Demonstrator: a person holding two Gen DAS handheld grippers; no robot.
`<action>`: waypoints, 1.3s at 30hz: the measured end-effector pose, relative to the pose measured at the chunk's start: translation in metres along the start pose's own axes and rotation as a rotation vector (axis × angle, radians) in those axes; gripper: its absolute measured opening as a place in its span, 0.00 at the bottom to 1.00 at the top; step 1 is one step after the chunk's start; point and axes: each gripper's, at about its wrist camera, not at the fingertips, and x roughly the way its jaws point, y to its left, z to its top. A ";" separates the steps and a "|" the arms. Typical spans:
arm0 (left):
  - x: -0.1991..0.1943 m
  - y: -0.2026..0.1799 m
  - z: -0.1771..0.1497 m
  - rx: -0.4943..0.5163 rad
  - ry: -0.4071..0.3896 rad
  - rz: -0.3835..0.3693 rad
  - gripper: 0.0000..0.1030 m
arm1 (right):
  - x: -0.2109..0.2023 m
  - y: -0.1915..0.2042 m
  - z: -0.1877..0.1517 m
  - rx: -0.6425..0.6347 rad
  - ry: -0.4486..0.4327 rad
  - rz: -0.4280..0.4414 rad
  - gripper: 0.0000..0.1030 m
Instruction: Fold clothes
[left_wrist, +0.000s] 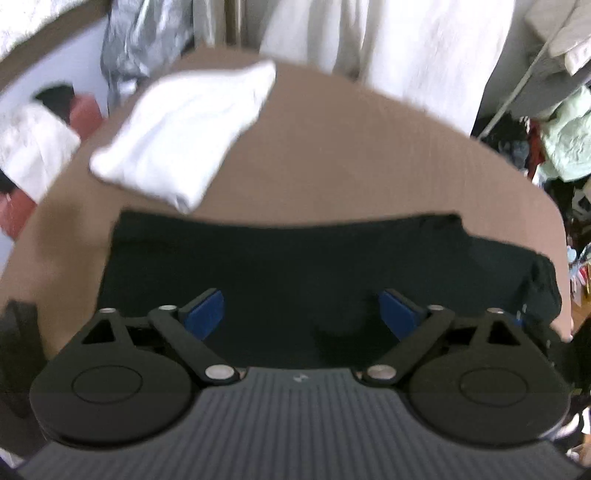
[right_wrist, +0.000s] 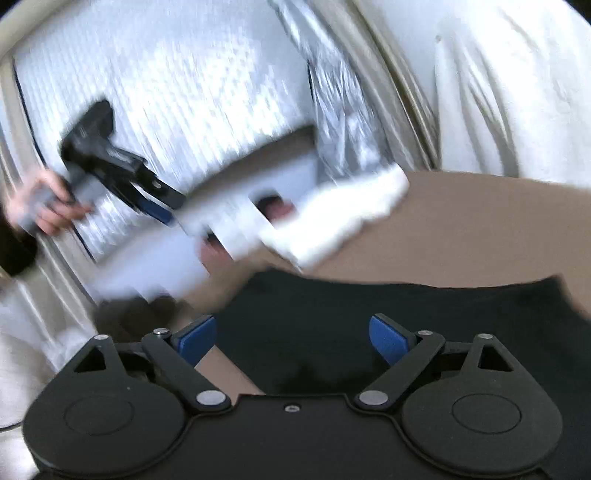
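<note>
both sets of fingers spread wide, nothing held in either. left gripper (left_wrist: 297, 314) hanging over the black garment (left_wrist: 295, 266), pointed steeply down; right gripper (right_wrist: 291, 339) low at that garment's near edge, aimed almost level. black garment lying flat on the brown table (left_wrist: 351, 155), one end bunched at the right edge and close to slipping off. folded white garment (left_wrist: 184, 129) resting at the far left corner, apart from the black one. likely trouble: pinching only the top layer, so the fold drags crooked; tugging toward the bunched end and pulling the cloth off the table; sweeping a sleeve into the white bundle and undoing it. heavy blur here, so edges and layers hard to judge.
</note>
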 end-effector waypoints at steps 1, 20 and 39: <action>0.004 0.000 -0.006 -0.018 -0.024 -0.007 0.98 | 0.002 0.004 -0.007 -0.023 -0.013 -0.028 0.91; 0.151 0.169 -0.168 -0.891 -0.308 0.106 0.74 | 0.135 0.026 -0.063 0.166 0.096 -0.118 0.83; 0.213 0.162 -0.169 -0.869 -0.416 0.092 0.06 | 0.180 0.023 -0.111 0.129 0.258 -0.311 0.78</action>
